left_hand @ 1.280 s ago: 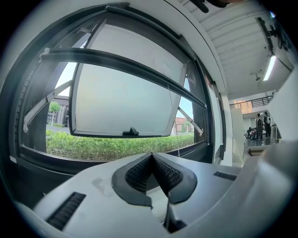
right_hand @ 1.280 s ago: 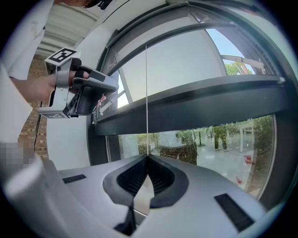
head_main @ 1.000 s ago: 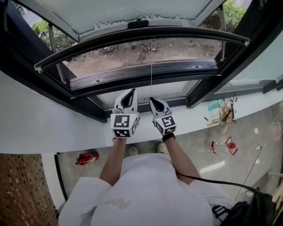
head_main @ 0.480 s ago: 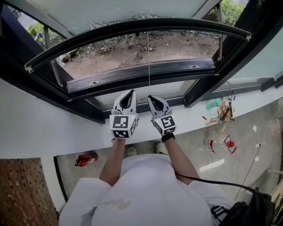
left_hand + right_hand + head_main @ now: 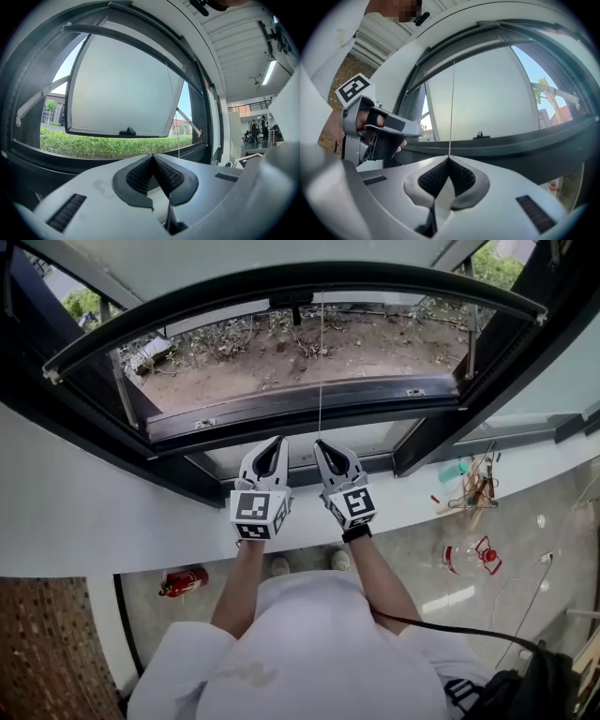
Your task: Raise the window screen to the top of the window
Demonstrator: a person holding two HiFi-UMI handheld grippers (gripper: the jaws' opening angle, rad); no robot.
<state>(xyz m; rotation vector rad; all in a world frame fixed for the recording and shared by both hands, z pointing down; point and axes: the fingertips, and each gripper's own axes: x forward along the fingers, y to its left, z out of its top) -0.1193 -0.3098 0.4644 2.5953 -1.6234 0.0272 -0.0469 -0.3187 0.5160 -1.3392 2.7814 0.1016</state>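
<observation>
The screen's dark bottom bar (image 5: 394, 276) arches across the upper part of the window opening. A thin pull cord (image 5: 321, 371) runs straight down from it to my right gripper (image 5: 319, 443), which is shut on the cord's lower end. In the right gripper view the cord (image 5: 452, 108) rises from the closed tips of the right gripper (image 5: 449, 158). My left gripper (image 5: 277, 440) hangs just left of it, shut with nothing between its pads. In the left gripper view the left gripper (image 5: 153, 155) faces the window, with the cord (image 5: 172, 98) to its right.
Beyond the opening, the glass sash (image 5: 122, 89) is swung outward over a green hedge. The dark lower frame rail (image 5: 309, 399) and white sill (image 5: 112, 512) lie just ahead of both grippers. On the floor lie a red extinguisher (image 5: 185, 576) and clutter (image 5: 478, 486).
The screen's bar has moved upward in the opening, showing more ground outside. My right gripper has risen a little with the cord. The left gripper has stayed where it was.
</observation>
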